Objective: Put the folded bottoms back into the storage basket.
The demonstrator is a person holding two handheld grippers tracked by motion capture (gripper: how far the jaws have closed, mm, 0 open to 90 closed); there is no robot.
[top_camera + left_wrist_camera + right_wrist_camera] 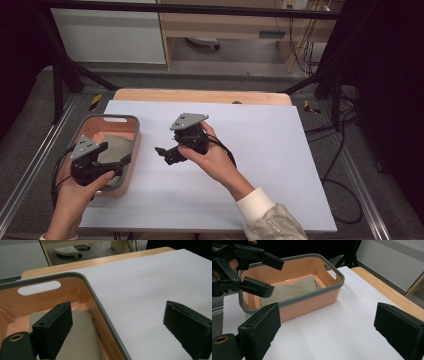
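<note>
White tabletop (240, 165) lies bare; your left gripper (116, 156) hangs spread over the basket (131, 150), your right gripper (162, 152) spread beside it. Probably you next reach the folded cloth (292, 288).

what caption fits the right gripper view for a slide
Open right gripper faces an orange basket holding folded beige cloth, the open left gripper hovering at its rim.
</note>
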